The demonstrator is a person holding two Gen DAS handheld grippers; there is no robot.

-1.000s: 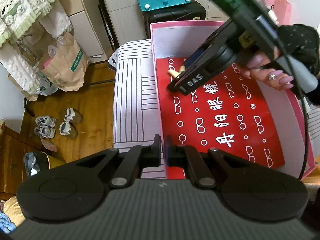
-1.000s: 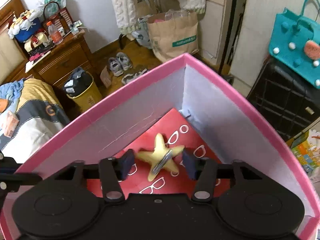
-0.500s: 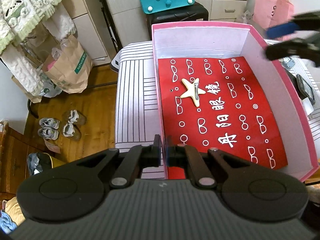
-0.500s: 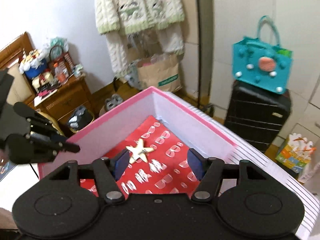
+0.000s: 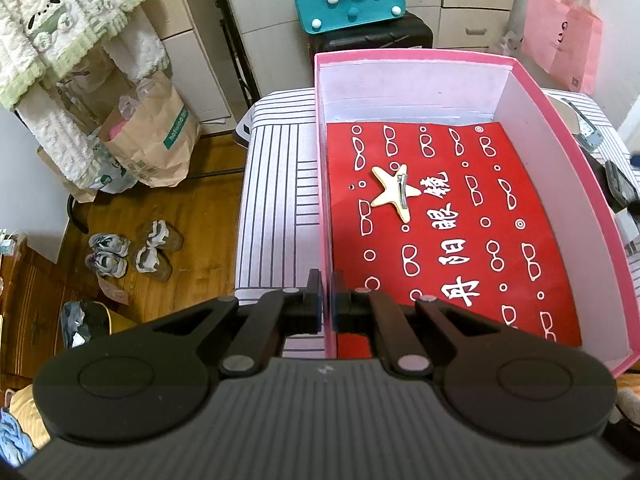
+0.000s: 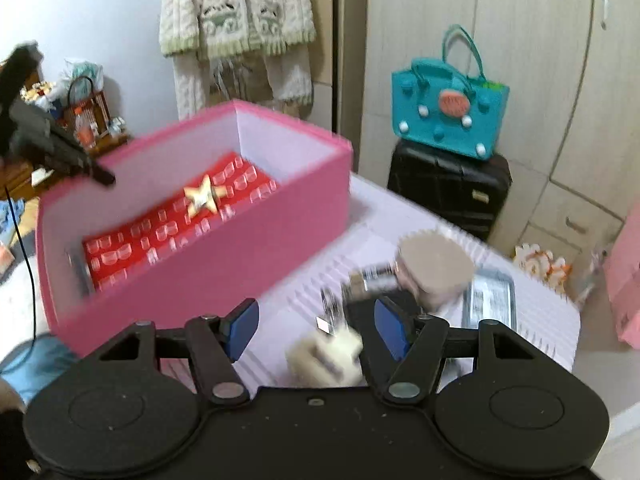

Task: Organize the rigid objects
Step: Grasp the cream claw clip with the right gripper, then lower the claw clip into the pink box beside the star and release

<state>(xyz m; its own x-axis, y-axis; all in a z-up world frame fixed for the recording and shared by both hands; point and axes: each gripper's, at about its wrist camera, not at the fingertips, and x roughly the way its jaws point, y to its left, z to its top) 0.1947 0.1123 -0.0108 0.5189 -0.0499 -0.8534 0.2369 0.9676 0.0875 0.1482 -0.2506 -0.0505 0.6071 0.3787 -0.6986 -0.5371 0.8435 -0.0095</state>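
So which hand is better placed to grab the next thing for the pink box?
Probably the right. Its tool is open and hangs over the loose items beside the pink box, with a white plug just ahead. The left tool is shut on the box wall.

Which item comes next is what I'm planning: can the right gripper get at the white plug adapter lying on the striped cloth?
Probably yes. The right gripper has its jaws wide open, and the white plug adapter lies just below them on the striped cloth, outside the pink box. Motion blur hides exact clearance.
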